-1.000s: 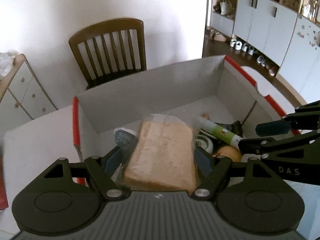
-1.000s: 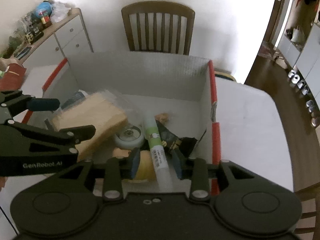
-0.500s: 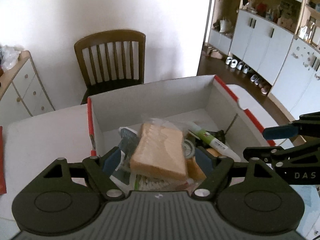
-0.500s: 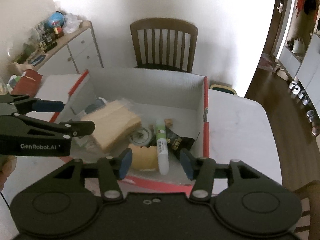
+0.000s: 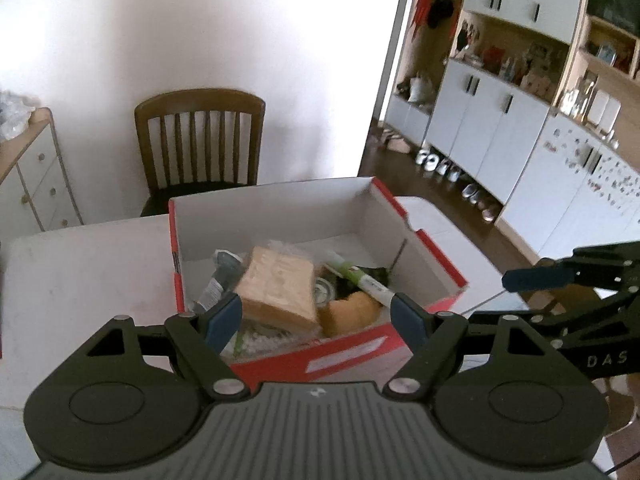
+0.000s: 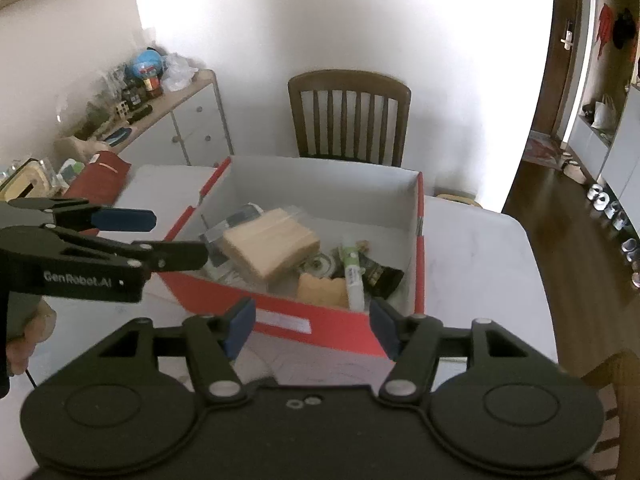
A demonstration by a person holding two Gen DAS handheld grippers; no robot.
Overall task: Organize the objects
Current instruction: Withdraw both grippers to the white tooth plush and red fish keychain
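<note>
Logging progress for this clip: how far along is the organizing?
Done: bagged bread, tube and other small items lie in the red box. In hand: nothing; left gripper open, right gripper opening, both empty. Left: nothing loose visible on the table.

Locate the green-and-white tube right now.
In the red box, toward its right side in the right wrist view: the tube lies between the yellow sponge-like piece and a dark packet.
</note>
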